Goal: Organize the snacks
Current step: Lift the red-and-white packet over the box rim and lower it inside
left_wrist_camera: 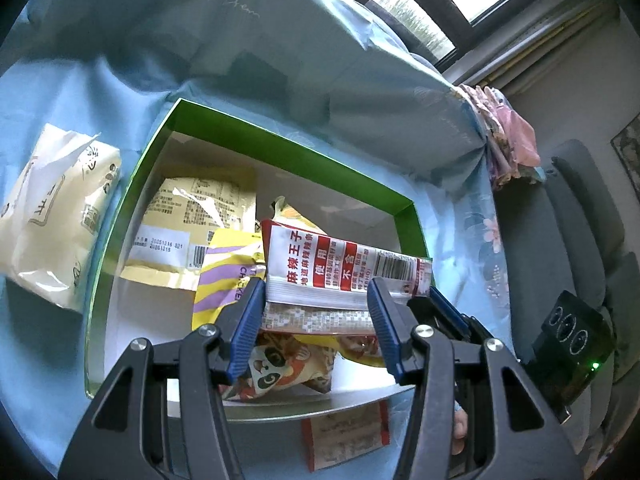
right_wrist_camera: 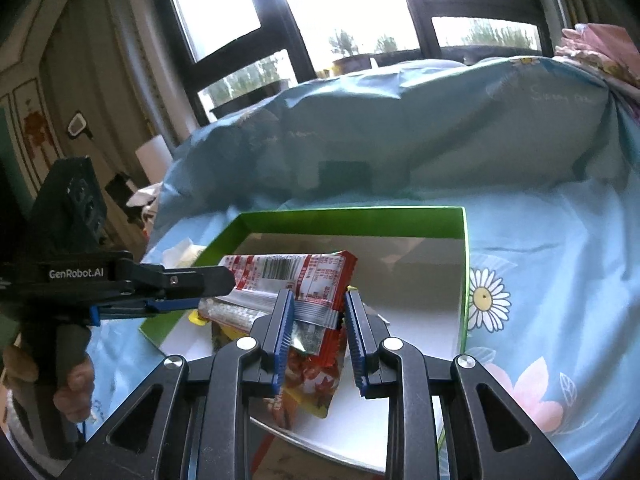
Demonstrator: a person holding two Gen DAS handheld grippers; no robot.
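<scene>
A red-and-white snack packet (left_wrist_camera: 336, 264) with a barcode hangs over the open green box (left_wrist_camera: 288, 148), stacked on a grey-patterned packet (left_wrist_camera: 316, 318). My left gripper (left_wrist_camera: 318, 300) is shut on this stack, one blue pad on each side. In the right wrist view the same red-and-white packet (right_wrist_camera: 288, 272) lies across the frame. The left gripper (right_wrist_camera: 212, 292) clamps it from the left. My right gripper (right_wrist_camera: 319, 312) is shut on the packet's near end above the green box (right_wrist_camera: 360, 220). Its fingers (left_wrist_camera: 444, 304) show at the packet's right end in the left wrist view.
Inside the box lie a yellow packet (left_wrist_camera: 192, 216), a yellow-and-purple striped one (left_wrist_camera: 224, 280) and a panda-print one (left_wrist_camera: 280, 368). A cream bag (left_wrist_camera: 52, 216) and a red-and-white packet (left_wrist_camera: 344, 436) lie outside on the blue flowered sheet (right_wrist_camera: 540, 280). A covered mound (right_wrist_camera: 400, 136) rises behind.
</scene>
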